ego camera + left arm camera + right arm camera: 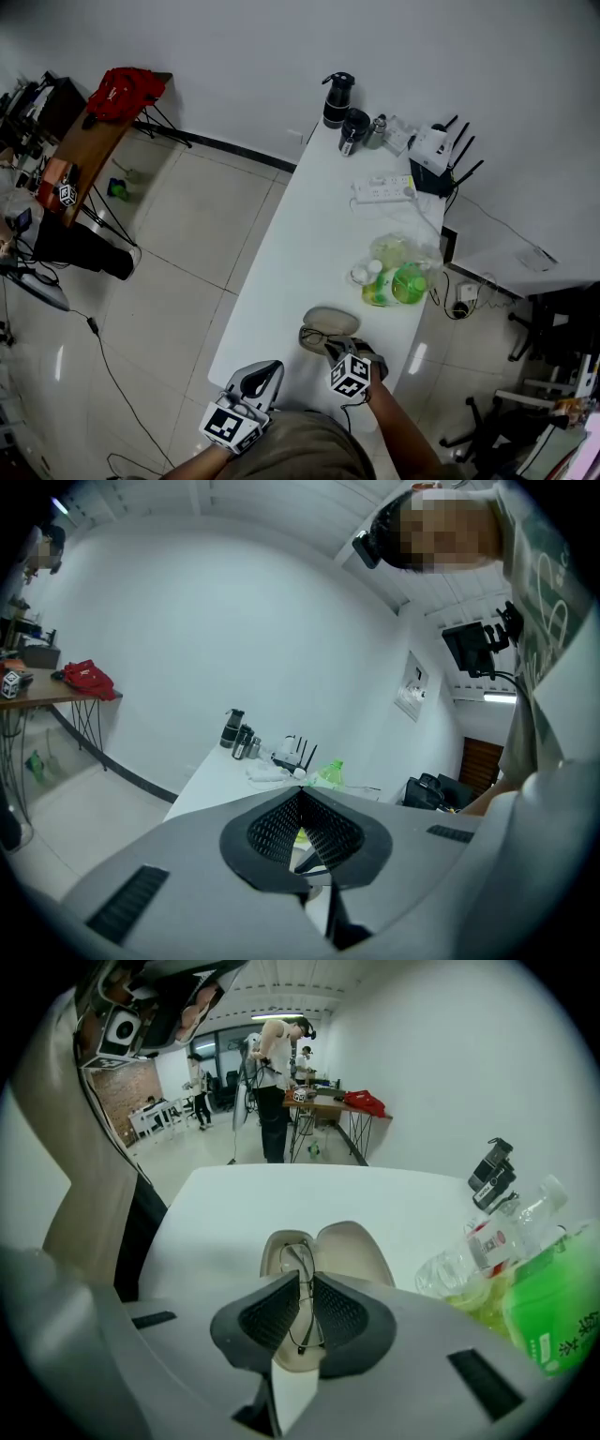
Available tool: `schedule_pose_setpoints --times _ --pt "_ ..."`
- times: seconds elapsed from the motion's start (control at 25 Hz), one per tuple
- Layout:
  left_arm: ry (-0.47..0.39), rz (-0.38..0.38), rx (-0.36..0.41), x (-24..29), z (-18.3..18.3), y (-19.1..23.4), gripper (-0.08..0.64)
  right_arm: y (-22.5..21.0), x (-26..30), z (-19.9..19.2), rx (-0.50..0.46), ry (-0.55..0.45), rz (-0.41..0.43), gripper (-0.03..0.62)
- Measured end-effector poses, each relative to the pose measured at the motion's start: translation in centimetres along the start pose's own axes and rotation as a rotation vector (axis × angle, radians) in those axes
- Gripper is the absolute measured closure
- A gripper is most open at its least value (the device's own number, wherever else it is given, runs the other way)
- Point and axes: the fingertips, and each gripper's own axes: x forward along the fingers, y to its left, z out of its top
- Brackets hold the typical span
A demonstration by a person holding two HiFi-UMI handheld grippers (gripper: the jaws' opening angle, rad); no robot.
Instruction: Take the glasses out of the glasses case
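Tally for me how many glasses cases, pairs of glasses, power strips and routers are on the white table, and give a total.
glasses case: 1
glasses: 1
power strip: 1
router: 1
Total: 4

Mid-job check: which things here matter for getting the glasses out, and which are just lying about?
For the job: glasses, open glasses case, right gripper with a jaw on either side of the frame.

Lying about: green bottles, power strip, router, dark flasks.
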Motion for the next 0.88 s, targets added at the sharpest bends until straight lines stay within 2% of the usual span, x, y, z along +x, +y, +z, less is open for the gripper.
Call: schedule_pose_setpoints --times 0.2,0.4,0.52,0.88 --pt "0.042 -0.005 0.001 0.3 -0.9 0.0 0.557 -0.5 1.4 -1.6 -0.048 0.062 0.021 0.561" --pt "0.026 0.013 -0.012 0.6 -0.7 0.1 0.557 -0.6 2.5 -1.8 -0.042 0.064 0.002 0.561" --pt "0.038 0.013 -0.018 0.7 -0.9 -0.1 0.557 -0.3 3.0 -2.0 -0.028 0.069 0.017 0.561" --pt "0.031 0.016 -0.031 0.4 -1.1 0.0 0.557 -0.4 4.4 -2.6 -0.083 0.114 0.034 0.561"
